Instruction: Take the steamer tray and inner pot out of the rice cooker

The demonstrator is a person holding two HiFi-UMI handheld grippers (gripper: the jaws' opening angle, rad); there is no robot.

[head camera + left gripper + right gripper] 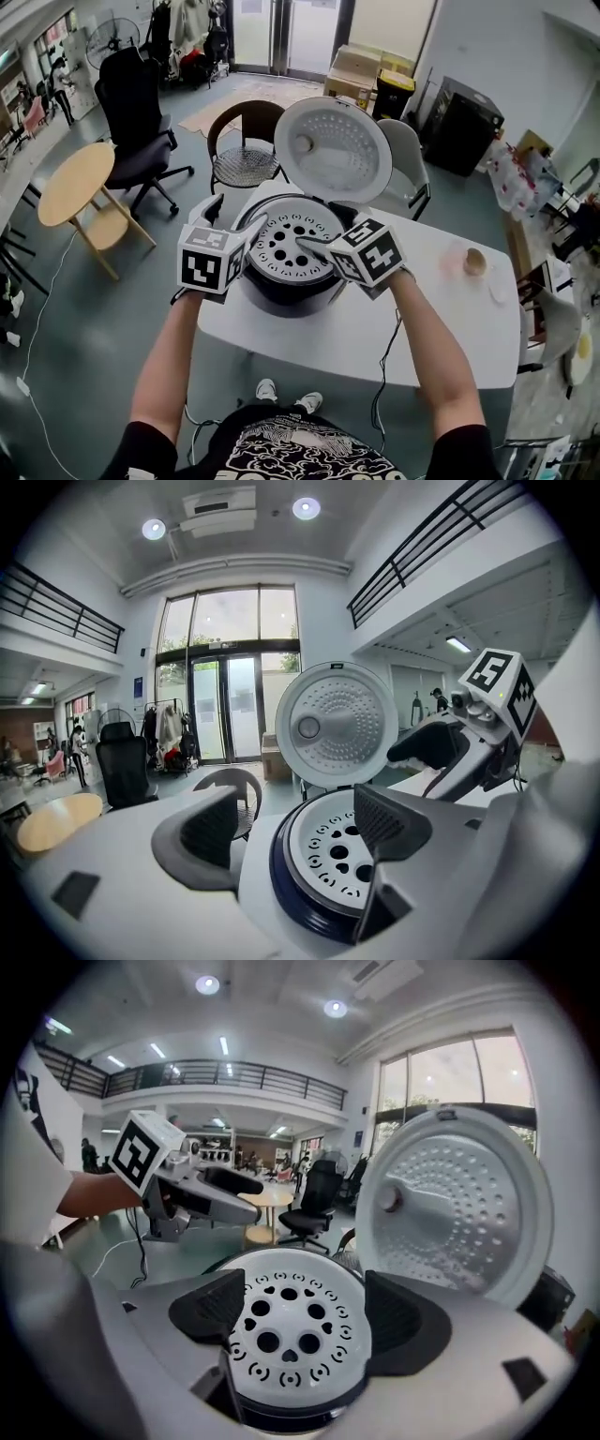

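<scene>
The rice cooker (286, 281) stands on the white table (441, 319) with its lid (333, 150) raised at the back. The white steamer tray (286, 246), pierced with round holes, sits in the top of it, with a dark pot rim (281, 878) around it. My left gripper (248, 239) is open at the cooker's left rim; one finger (384, 822) is over the tray's edge, the other (211, 832) outside the cooker. From the right, my right gripper (314, 246) reaches over the tray (286, 1335) and is open, nothing between its fingers (211, 1305).
A small cup (474, 262) and a little dish (497, 292) sit on the table's right side. Chairs (246, 141) stand behind the table. A round wooden table (80, 183) and a black office chair (136, 112) are at the left. A cable (384, 375) hangs off the front edge.
</scene>
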